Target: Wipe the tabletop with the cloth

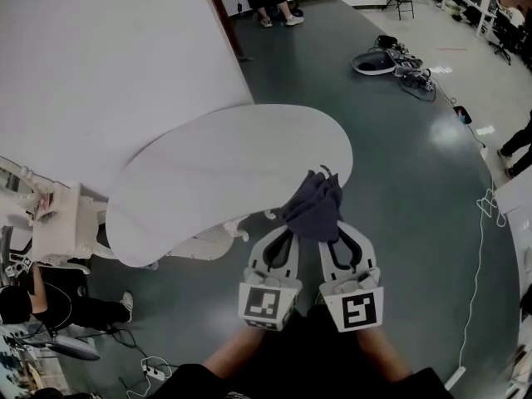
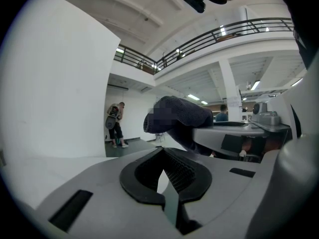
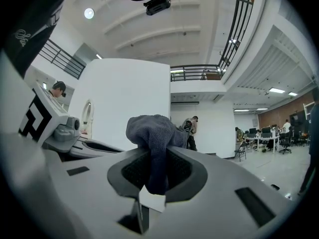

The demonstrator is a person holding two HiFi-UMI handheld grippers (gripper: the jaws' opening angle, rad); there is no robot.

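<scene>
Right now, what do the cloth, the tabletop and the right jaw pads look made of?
cloth: dark grey-blue, fuzzy nap and soft folds; looks like terry or microfibre, matte.
tabletop: smooth, even white with no grain; perhaps laminate or painted board, can't confirm.
right gripper pads: black with fine ribbing, matte; probably rubber.

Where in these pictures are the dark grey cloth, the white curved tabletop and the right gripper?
dark grey cloth (image 1: 316,206): head view, middle of the bunched fabric.
white curved tabletop (image 1: 216,173): head view, bare centre.
right gripper (image 1: 338,233): head view, between its fingertips.
</scene>
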